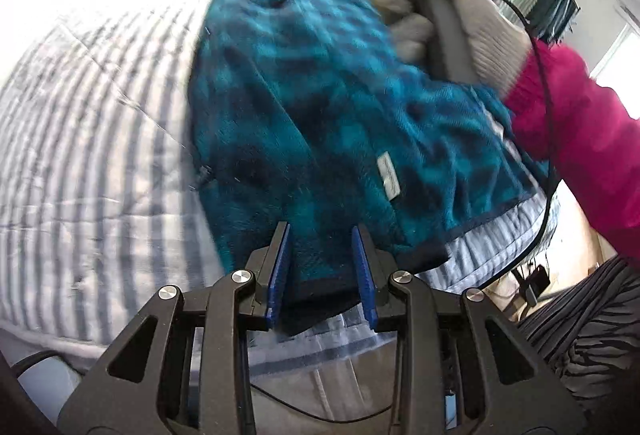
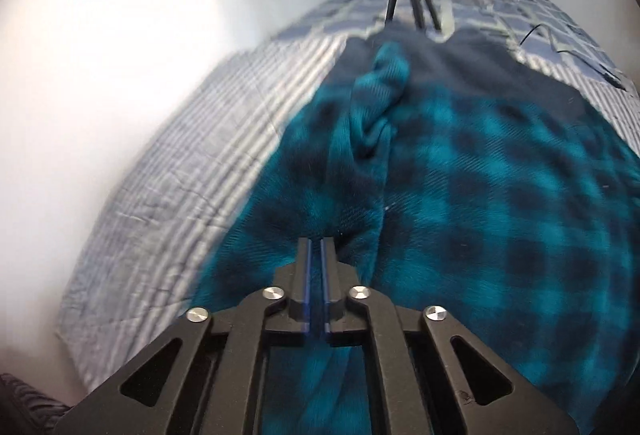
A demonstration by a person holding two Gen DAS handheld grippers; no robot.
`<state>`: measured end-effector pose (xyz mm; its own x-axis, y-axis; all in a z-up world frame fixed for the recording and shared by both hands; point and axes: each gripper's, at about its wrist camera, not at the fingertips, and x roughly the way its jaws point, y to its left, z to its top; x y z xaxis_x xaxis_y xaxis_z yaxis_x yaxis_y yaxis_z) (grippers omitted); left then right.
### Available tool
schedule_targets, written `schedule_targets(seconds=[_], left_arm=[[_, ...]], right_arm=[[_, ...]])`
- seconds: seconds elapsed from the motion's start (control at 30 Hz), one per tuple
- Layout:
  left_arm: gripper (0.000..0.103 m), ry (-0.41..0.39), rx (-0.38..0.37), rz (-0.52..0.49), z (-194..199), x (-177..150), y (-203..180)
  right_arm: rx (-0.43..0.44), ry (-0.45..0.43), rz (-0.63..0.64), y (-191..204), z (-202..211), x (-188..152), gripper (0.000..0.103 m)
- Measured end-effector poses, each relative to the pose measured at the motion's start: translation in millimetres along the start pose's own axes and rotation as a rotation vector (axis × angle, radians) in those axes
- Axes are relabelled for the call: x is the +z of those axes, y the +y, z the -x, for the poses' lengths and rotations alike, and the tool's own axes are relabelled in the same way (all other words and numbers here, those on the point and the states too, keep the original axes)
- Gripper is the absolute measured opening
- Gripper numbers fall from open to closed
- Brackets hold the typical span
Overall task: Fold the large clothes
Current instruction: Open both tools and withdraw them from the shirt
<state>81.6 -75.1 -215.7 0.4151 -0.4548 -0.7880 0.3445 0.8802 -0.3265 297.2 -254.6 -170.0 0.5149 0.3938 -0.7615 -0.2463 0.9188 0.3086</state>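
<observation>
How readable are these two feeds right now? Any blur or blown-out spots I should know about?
Left wrist view: the teal plaid garment and gloved hand are motion-smeared, and the window corner at the right is washed out. Right wrist view: the wall at left and top is blown out white, the striped bedspread is soft, and fisheye bends the edges.

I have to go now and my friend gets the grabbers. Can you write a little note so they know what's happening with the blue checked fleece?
Left gripper: open, hem of the blue checked fleece between its pads, not pinched.
Right gripper: jaws almost shut; whether they pinch the fleece is unclear.
Fleece lies on the striped bedspread, partly folded.
Gloved hand holds the right gripper over its far end.
Left: finish folding, smooth flat.
</observation>
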Motion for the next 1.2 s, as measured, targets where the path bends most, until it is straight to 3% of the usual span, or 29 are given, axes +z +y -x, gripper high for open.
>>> schedule_targets(seconds=[0.13, 0.2, 0.27, 0.47, 0.63, 0.83, 1.07, 1.2], left_arm=[[0.03, -0.083, 0.005, -0.025, 36, 9, -7], [0.038, -0.126, 0.002, -0.033, 53, 16, -11], [0.057, -0.169, 0.003, -0.047, 70, 26, -15], [0.075, -0.223, -0.029, -0.109, 93, 64, -41], [0.075, -0.255, -0.058, -0.15, 96, 90, -57], [0.075, -0.225, -0.098, -0.164, 71, 109, -69], [0.075, -0.174, -0.122, -0.138, 44, 112, -70], [0.075, -0.158, -0.12, -0.15, 35, 111, -75]], right_arm=[[0.021, -0.078, 0.005, -2, 65, -9, 0.031], [0.022, -0.107, 0.009, -5, 91, -12, 0.041], [0.018, -0.131, 0.002, -10, 117, -20, 0.05], [-0.033, -0.181, -0.036, -33, 185, -53, 0.051], [-0.126, -0.224, -0.076, -60, 231, -81, 0.051], [-0.202, -0.227, -0.162, -102, 266, -121, 0.051], [-0.317, -0.211, -0.368, -185, 295, -183, 0.051], [-0.313, -0.191, -0.523, -234, 297, -217, 0.051]])
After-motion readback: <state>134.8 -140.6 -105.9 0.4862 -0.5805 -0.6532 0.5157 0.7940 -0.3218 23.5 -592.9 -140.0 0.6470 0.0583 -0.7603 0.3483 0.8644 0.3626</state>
